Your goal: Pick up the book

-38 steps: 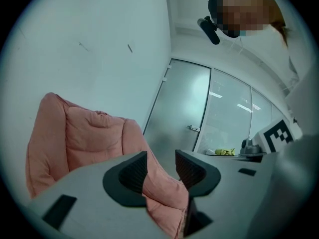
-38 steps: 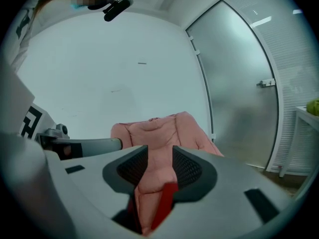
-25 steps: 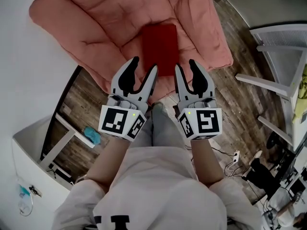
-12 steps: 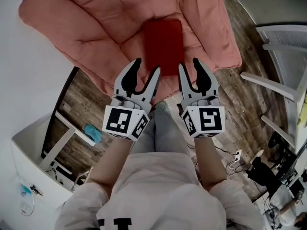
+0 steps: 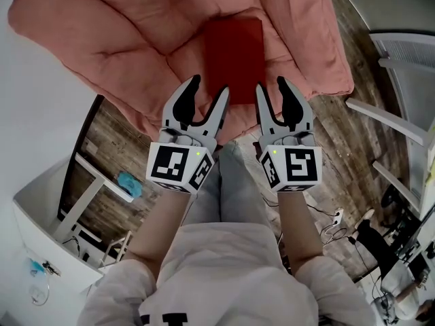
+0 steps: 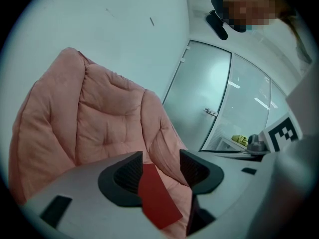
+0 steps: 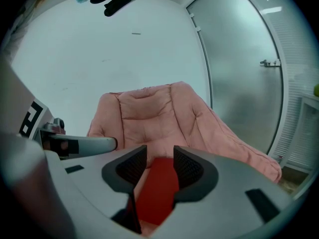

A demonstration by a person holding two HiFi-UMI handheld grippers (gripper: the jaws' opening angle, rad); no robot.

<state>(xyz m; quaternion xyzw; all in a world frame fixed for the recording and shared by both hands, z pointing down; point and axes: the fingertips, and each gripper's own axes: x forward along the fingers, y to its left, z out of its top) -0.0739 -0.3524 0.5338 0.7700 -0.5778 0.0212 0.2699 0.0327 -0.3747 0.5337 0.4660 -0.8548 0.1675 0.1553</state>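
cushion (image 5: pixel 102 39) cropped, book (image 7: pixel 157 195) end hidden (hand-held gripper (image 7: pixel 160 157))

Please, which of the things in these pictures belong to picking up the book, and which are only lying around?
For the job: red book on the pink armchair; left gripper, jaws just opening, empty; right gripper, jaws open, empty.
Lying about: teal object on the floor; white rack; power strip.
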